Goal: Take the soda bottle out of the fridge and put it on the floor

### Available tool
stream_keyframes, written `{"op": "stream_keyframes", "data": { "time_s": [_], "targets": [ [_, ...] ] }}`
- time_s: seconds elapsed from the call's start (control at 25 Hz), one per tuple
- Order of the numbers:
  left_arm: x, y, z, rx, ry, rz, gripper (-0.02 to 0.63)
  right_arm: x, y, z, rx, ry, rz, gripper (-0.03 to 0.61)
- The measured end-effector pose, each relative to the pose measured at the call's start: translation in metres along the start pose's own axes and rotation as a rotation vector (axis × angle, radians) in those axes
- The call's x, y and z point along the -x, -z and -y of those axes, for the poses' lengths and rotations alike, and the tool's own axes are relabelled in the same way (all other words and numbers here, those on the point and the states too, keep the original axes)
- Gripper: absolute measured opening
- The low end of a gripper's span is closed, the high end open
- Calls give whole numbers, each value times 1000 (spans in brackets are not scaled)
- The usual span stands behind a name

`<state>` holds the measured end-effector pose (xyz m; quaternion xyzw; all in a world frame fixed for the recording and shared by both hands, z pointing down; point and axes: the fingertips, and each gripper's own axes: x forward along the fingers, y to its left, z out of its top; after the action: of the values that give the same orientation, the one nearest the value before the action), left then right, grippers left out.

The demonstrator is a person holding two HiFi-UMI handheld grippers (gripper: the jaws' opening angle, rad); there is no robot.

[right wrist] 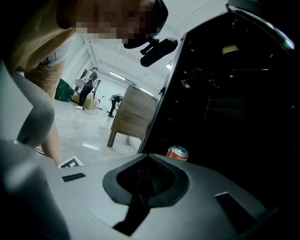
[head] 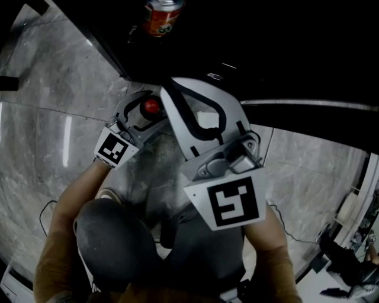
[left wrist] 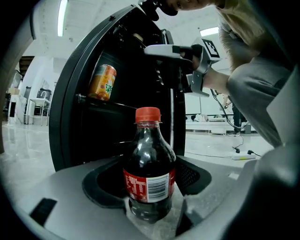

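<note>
Head view: The bottle (head: pixel 151 106) shows only its red cap, looking straight down on it. So the bottle stands up tall, with its long side going up and down. It sits between the two jaws of the left gripper (head: pixel 141 118), low over the grey floor (head: pixel 47 118), just in front of the dark fridge (head: pixel 284 53). It is out of the fridge now. The right gripper (head: pixel 180 97) is just beside it, a bit higher and nearer the camera, and its tip points at the fridge. A can (head: pixel 161 16) stands farther in, at the top of the picture.

Left gripper view: The bottle is right in the middle, straight up, cap on top and red label facing us. One jaw is on each side of its lower half, and they pinch it there. Speckled floor shows just under the bottle. I cannot tell if the bottom is on the floor or a tiny bit above it. I think the job is nearly done: the bottle only needs to go straight down until it rests, and then the jaws can let go. If they open while it hangs or leans, it may tip over.

Right gripper view: The two jaws are pressed together and hold nothing. They point at the open fridge, with the can just past their tip. The bottle is not in this view. So the left gripper is the one that has to finish.
</note>
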<state>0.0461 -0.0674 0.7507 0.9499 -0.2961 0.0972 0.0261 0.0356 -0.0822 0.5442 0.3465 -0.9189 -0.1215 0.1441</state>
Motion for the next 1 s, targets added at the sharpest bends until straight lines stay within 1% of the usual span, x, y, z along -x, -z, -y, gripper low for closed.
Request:
{"op": "stream_keyframes", "data": {
  "time_s": [0.16, 0.36, 0.64, 1.0],
  "targets": [
    [-7, 24, -4, 14, -5, -22, 307, -1, 3, 3, 19, 9, -7, 3],
    [-9, 46, -5, 70, -18, -48, 307, -5, 8, 3, 33, 10, -20, 3],
    [-11, 64, -3, 83, -15, -50, 307, -10, 15, 6, 37, 17, -38, 3],
    [-8, 75, -5, 76, -19, -58, 307, -12, 16, 6, 37, 16, -31, 3]
  ]
}}
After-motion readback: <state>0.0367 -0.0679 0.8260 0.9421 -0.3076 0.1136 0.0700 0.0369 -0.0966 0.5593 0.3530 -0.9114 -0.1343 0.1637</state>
